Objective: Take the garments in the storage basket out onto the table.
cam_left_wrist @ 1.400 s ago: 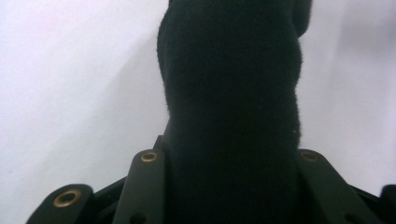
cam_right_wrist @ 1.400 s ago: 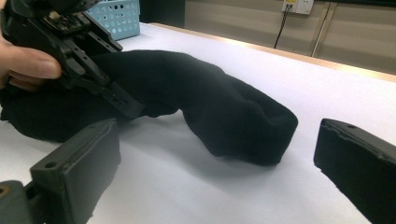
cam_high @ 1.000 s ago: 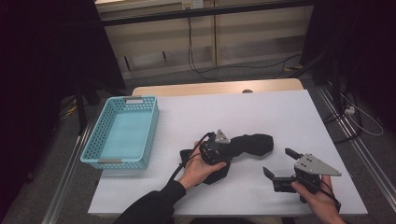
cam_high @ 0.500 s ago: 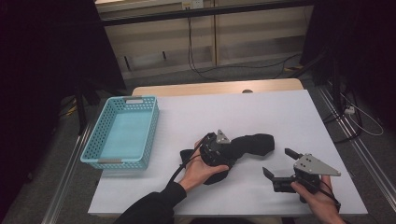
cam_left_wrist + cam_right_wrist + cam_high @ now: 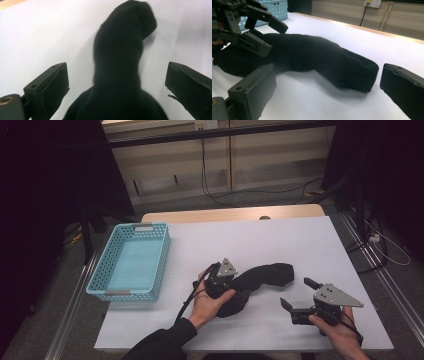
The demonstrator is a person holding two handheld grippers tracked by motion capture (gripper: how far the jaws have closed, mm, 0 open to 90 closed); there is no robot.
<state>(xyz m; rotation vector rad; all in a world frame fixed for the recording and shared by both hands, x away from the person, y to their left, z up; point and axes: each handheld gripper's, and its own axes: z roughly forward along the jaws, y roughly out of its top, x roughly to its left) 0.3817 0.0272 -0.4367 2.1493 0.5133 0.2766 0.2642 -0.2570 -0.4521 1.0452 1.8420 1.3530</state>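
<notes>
1. Since the earlier frames: left gripper (image 5: 239, 289) jaws have just been opening; the black sock (image 5: 265, 276) lies between them but the pads stand clear of it. The sock itself has barely shifted.
2. Sock lies limp mid-surface (image 5: 280, 240), toe end (image 5: 362, 75) pointing toward the right gripper (image 5: 296, 296), well apart from the blue basket (image 5: 131, 262).
3. Right gripper rests near the toe, jaws spread, holding nothing.
4. Step, as I read it: release done, sock laid out, regrasp pending.
5. Next move likely needs a firm pinch on the cloth, then a carry to the basket; limp fabric could sag or slip.
</notes>
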